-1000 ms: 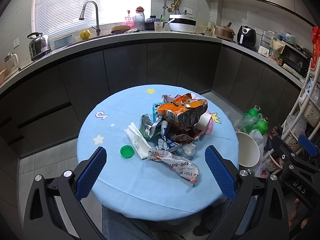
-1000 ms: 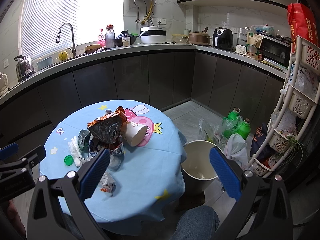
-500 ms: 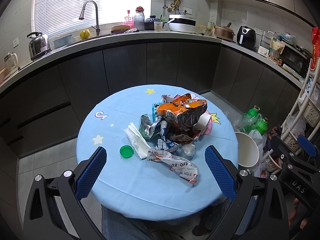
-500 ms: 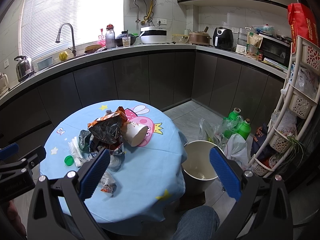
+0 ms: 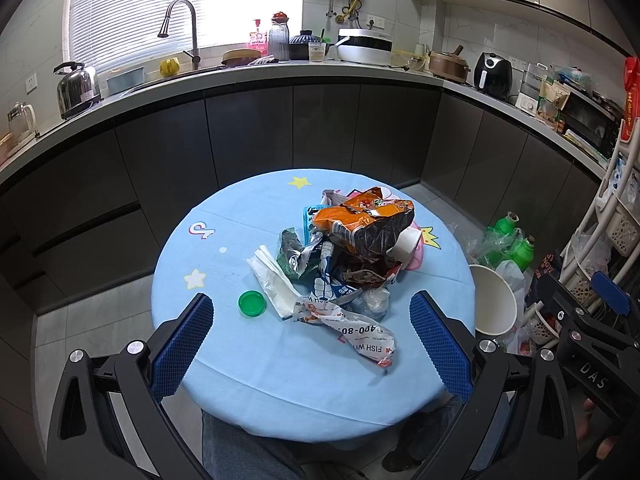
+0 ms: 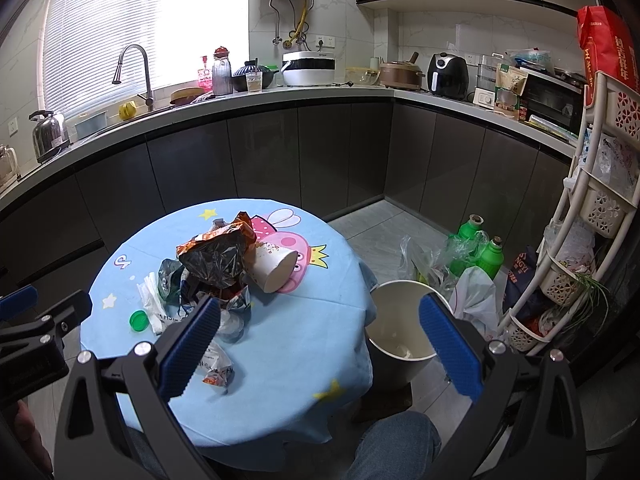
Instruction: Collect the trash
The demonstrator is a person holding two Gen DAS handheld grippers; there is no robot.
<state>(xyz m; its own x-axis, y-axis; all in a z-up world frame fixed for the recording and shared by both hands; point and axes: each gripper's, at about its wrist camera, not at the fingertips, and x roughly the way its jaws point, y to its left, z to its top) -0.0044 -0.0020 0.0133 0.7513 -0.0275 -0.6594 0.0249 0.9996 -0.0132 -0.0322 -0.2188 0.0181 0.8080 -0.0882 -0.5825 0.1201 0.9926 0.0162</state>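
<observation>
Dark cabinets (image 6: 264,152) curve beneath a bright blinded window (image 6: 140,28), above grey tiled floor (image 6: 384,224).

Glossy crinkled foil wrappers (image 5: 360,228), a paper cup (image 6: 274,270), a smooth plastic lid (image 5: 252,303); matt cloth covers the tabletop (image 5: 240,360).

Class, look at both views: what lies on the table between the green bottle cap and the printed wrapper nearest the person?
Left wrist view: a white folded plastic bag lies between the round green cap and the crumpled printed wrapper.
</observation>
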